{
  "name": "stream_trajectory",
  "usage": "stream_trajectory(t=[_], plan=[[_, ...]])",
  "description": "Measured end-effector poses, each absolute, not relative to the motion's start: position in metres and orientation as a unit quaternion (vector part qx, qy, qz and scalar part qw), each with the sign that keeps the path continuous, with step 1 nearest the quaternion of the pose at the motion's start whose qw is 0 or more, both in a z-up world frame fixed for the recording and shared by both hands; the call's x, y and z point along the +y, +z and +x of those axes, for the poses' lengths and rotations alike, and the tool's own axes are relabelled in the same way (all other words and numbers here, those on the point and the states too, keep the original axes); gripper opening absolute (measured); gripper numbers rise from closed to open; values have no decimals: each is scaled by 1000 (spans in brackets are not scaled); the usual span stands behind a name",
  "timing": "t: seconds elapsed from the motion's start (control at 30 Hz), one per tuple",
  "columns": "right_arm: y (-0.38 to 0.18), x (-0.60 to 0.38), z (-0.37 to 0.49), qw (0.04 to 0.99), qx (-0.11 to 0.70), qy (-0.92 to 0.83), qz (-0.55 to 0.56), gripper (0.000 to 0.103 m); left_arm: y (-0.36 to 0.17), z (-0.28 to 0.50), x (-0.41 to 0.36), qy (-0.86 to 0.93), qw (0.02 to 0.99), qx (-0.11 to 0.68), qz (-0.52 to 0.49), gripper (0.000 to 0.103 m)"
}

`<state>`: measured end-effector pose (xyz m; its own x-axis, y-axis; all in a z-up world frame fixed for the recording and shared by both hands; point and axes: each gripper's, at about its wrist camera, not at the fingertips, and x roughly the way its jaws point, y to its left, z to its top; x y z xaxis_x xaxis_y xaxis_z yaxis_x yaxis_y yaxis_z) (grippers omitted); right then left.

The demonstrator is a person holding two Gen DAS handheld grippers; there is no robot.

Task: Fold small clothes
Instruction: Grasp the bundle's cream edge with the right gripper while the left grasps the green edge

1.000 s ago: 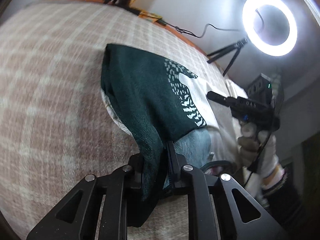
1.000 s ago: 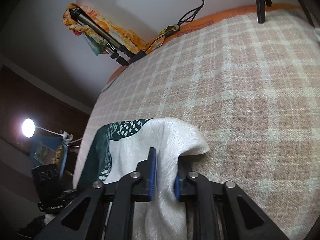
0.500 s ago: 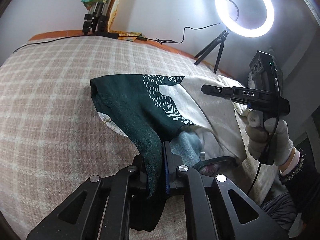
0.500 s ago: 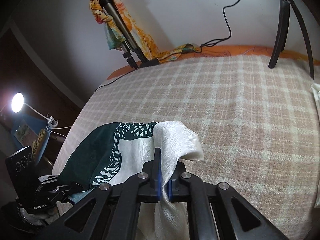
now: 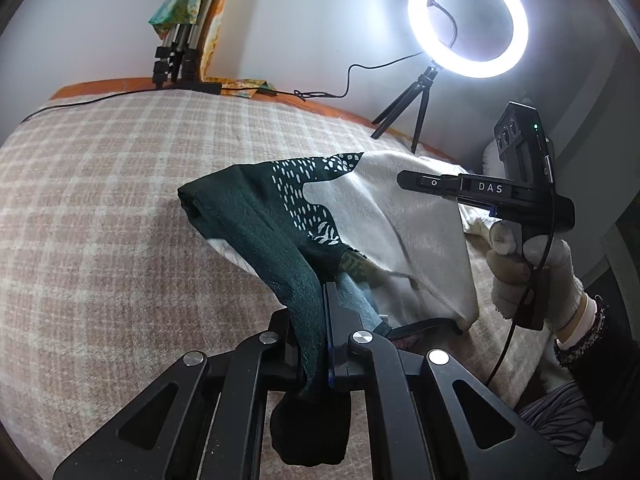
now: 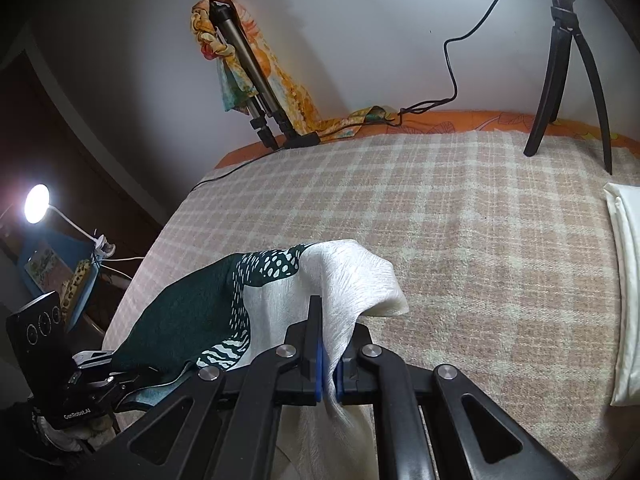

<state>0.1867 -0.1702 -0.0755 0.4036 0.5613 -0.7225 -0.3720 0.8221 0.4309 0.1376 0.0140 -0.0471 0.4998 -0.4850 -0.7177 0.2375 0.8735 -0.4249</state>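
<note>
Left wrist view: checked blanket (image 5: 120,208) spread under white wall, ring light (image 5: 467,20) lit beyond. Garment (image 5: 280,216), dark green and cream, raised off blanket. Left gripper (image 5: 326,320) clamped on garment's green edge. Right gripper (image 5: 408,180) seen beside cream half, gloved hand (image 5: 532,276) on handle.

Right wrist view: same blanket, tripod (image 6: 568,80) at far edge. Right gripper (image 6: 326,344) pinched on cream corner. Folded white cloth (image 6: 628,300) lying at blanket's right edge.

My left gripper (image 5: 326,320) and right gripper (image 6: 327,352) are both clamped on cloth, each angled downward; my gloved right hand (image 5: 532,276) grips its handle.
</note>
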Motion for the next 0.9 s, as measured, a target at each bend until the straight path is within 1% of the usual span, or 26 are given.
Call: stream_trajectory(t=[0.63, 0.9], plan=[[-38, -171, 159, 850, 441, 275, 81, 1, -33, 128, 10, -224, 863, 432, -137, 4], [-19, -182, 149, 859, 425, 271, 94, 1, -23, 130, 10, -230, 866, 418, -149, 4]])
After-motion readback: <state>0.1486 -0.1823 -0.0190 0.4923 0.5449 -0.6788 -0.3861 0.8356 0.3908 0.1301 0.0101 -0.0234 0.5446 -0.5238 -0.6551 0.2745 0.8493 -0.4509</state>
